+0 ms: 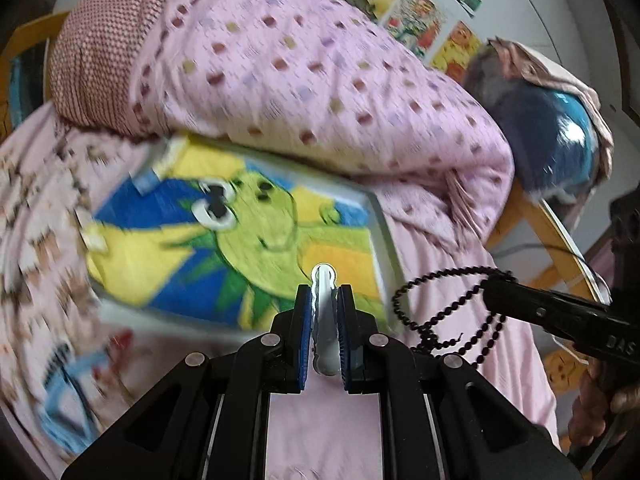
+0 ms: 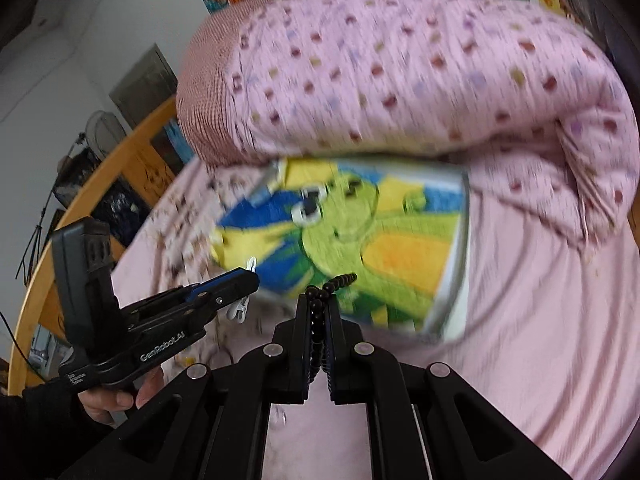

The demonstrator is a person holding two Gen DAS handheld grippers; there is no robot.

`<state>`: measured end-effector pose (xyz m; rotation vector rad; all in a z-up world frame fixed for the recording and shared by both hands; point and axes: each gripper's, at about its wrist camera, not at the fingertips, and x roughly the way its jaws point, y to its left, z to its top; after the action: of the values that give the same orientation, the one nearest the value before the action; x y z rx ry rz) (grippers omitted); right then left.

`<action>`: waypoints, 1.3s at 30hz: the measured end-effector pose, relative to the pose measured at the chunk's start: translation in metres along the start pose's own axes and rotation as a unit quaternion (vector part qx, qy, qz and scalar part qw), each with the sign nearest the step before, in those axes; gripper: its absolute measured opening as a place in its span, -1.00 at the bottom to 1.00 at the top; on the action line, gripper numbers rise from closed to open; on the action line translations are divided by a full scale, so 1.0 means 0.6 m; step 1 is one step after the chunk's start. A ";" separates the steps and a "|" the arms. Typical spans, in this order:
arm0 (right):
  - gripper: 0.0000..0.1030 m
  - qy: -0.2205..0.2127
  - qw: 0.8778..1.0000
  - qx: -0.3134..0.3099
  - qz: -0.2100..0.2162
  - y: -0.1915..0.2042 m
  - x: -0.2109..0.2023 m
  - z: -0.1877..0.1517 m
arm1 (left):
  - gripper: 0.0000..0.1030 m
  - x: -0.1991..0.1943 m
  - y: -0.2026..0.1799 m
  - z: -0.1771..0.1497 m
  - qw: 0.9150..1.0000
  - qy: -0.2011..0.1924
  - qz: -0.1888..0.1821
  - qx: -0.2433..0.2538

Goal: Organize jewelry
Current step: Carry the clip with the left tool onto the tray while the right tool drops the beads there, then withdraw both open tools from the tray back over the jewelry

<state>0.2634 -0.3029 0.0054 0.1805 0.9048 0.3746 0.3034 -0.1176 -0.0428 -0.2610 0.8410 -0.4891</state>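
Jewelry here is two pieces, each pinched in its own gripper above a bed covered by a pink sheet.

Far left in the right wrist view, a hand in a dark sleeve holds the handle of the left gripper. Its fingers are closed on a white hair clip, which stands upright between the blue pads, its rounded tip poking above them. From the side, the clip's ends show above and below the closed fingers.

Behind both grippers a tray with a bright cartoon picture of a green, big-eyed creature on blue and yellow lies flat on the sheet. It is blurred in both views. A folded pink quilt with coloured spots lies behind the tray, its front fold over the tray's far edge. A checked red pillow sits at the quilt's left end.

To the right, the right gripper is clamped on a black bead necklace. A short run of beads sticks out past the fingertips, while loops hang down below the gripper, clear of the sheet and just right of the tray. Colourful posters cover the wall behind the bed, and a wooden bed rail curves along the left side.
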 end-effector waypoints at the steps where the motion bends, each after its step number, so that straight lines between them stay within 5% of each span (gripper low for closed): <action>1: -0.88 -0.009 1.000 0.002 0.001 0.001 0.008 0.008 | -0.81 0.007 0.011 0.008 1.000 -0.001 0.005 -0.002; 9: -0.88 -0.072 0.997 0.025 -0.011 -0.013 0.084 0.043 | -0.81 0.091 0.104 0.026 0.998 0.032 0.041 -0.037; 23: -0.87 0.008 0.998 0.045 -0.051 -0.068 0.221 -0.016 | -0.78 0.159 0.172 -0.004 0.991 0.090 0.071 -0.066; 25: -0.79 0.007 0.997 0.045 -0.056 -0.069 0.219 -0.018 | -0.46 0.151 0.170 0.001 0.991 0.091 0.075 -0.068; 28: -0.36 -0.009 0.997 0.044 -0.066 -0.067 0.201 -0.020 | 0.04 0.127 0.168 0.006 0.991 0.074 0.078 -0.077; 32: -0.13 -0.043 0.995 0.031 -0.082 -0.051 0.165 -0.021 | 0.09 0.084 0.152 0.016 0.993 0.054 0.083 -0.070; 36: 0.32 -0.100 0.992 0.026 -0.078 -0.023 0.107 -0.028 | 0.60 0.027 0.123 0.021 0.994 0.014 0.096 -0.045; 39: 0.51 -0.140 0.987 0.017 -0.078 0.000 0.063 -0.035 | 0.66 -0.025 0.097 0.022 0.995 -0.020 0.099 -0.026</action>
<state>0.2679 -0.2880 -0.0350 0.1877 0.6433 0.1830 0.3227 -0.0597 -0.0483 -0.2305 0.8318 -0.2757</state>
